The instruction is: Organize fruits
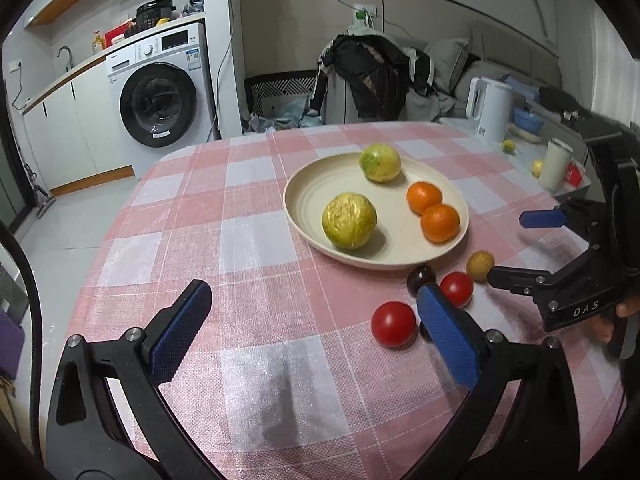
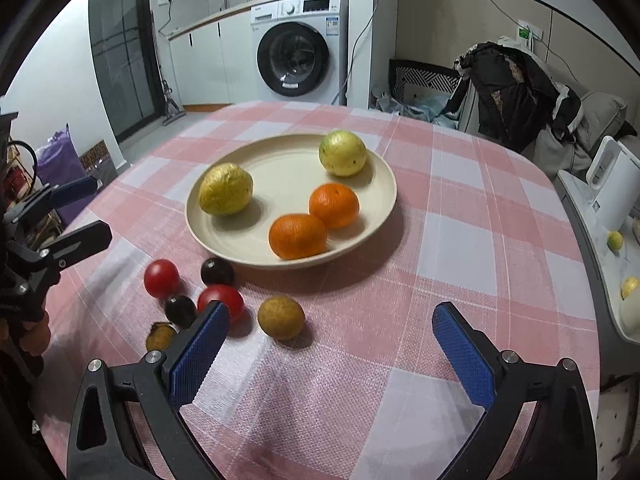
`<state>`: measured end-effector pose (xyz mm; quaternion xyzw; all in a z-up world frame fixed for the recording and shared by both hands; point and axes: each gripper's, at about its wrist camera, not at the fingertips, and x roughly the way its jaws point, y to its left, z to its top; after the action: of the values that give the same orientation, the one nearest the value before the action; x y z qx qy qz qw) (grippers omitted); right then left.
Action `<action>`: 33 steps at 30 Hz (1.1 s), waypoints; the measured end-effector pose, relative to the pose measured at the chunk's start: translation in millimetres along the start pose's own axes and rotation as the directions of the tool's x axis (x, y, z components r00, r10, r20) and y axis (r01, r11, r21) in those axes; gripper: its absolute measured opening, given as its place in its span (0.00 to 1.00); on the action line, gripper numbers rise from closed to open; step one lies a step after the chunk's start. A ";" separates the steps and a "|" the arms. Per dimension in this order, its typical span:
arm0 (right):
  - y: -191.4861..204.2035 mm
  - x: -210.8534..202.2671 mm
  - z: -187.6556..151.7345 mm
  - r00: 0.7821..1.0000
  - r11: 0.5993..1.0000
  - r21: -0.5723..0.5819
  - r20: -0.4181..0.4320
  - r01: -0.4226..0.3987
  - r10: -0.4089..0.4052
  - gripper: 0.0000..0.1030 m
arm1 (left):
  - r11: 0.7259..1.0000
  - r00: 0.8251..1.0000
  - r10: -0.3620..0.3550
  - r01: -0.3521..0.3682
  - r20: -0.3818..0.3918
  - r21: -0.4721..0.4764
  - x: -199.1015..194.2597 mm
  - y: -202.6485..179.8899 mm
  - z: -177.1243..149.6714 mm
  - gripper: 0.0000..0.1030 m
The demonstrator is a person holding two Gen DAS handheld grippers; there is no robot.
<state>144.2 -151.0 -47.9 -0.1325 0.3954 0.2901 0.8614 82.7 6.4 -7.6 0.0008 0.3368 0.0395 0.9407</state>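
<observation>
Both claws, left and right, hang with fingers apart, gripping nothing. Nearest on the pink checked table lie two red tomatoes, dark plums and a brownish round fruit. Beyond, the cream round plate holds two oranges and two yellow-green fruits.

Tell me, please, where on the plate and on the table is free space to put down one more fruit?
The plate is bare in its middle, between the wrinkled yellow fruit and the two oranges. The checked tablecloth is free right of the plate. Crowded: the plate's near-left edge, with red tomatoes, dark fruits and a brown fruit.
</observation>
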 end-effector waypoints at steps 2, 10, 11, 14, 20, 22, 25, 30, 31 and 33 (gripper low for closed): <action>0.1 5.0 -2.2 1.000 1.000 -0.003 -0.017 0.010 -0.010 1.00 | 1.000 1.000 -0.004 0.004 -0.023 0.012 5.3 -3.3 -1.9 1.00; -1.3 20.3 -8.6 0.996 0.999 0.006 -0.076 0.037 -0.037 1.00 | 0.999 0.997 -0.015 0.018 -0.074 0.048 17.7 -11.3 -6.9 1.00; -1.6 21.8 -9.0 0.996 0.999 0.009 -0.081 0.042 -0.041 1.00 | 0.998 0.996 -0.027 0.031 -0.085 0.049 19.7 -11.3 -7.6 1.00; -0.9 24.1 -9.9 0.995 0.999 0.014 -0.090 0.043 -0.041 1.00 | 0.998 0.994 -0.040 0.044 -0.101 0.038 24.4 -9.8 -8.5 1.00; 4.9 25.5 -10.7 0.994 0.998 -0.005 -0.089 0.068 -0.068 1.00 | 0.999 0.992 -0.042 0.046 -0.121 0.023 29.1 -7.2 -10.6 1.00; 5.6 25.7 -10.7 0.994 0.998 -0.001 -0.090 0.064 -0.063 0.99 | 0.999 0.992 -0.038 0.042 -0.124 0.027 30.2 -7.8 -11.1 1.00; 5.8 26.8 -9.3 0.995 0.999 0.012 -0.094 0.046 -0.045 0.97 | 0.999 0.991 -0.039 0.043 -0.131 0.028 33.1 -7.7 -11.5 1.00; 7.1 25.3 -9.1 0.996 1.000 0.014 -0.088 0.010 -0.009 0.84 | 0.999 0.990 -0.036 0.041 -0.136 0.030 34.3 -8.0 -12.0 1.00; 8.1 24.8 -8.8 0.996 1.000 0.009 -0.086 0.008 -0.007 0.83 | 0.999 0.990 -0.037 0.042 -0.136 0.030 34.1 -8.1 -11.9 1.00; 10.1 23.9 -8.3 0.997 1.000 0.002 -0.081 0.000 0.000 0.75 | 0.999 0.990 -0.037 0.041 -0.136 0.029 33.9 -8.1 -12.3 1.00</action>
<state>145.5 -137.2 -71.4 -0.1434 0.4302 0.2840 0.8448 101.6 0.5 -38.8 0.0066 0.4005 0.0157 0.9161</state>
